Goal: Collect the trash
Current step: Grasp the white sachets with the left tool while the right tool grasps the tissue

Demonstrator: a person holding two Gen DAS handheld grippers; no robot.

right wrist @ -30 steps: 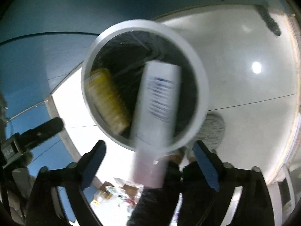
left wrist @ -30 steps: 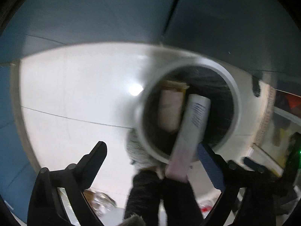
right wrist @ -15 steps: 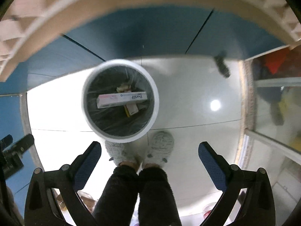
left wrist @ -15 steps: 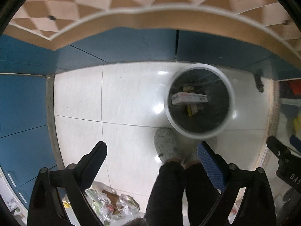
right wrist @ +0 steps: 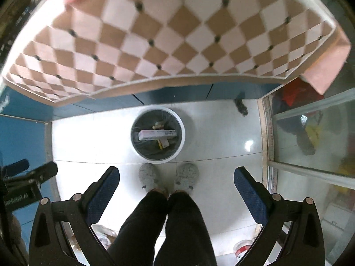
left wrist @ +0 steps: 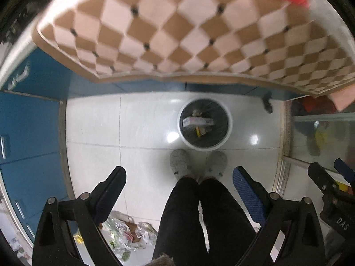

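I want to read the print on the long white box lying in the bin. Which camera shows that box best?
The right wrist view: the long white box is sharp there, lying across the trash bin, with dark lettering visible on its side. The left wrist view shows the same box smaller and blurred, with no lettering legible.

**Bin on the floor ahead of your feet**

The bin point(right wrist: 158, 134) stands on the floor point(right wrist: 217, 133) just in front of your slippers point(right wrist: 150, 178), between them and the cabinets point(right wrist: 173, 94) behind it. A long box point(right wrist: 157, 134) lies across the top of the other scraps inside it. The table point(right wrist: 168, 35) overhangs the cabinets. Bags of litter point(left wrist: 128, 237) lie on the floor to the left of your legs point(left wrist: 199, 217).
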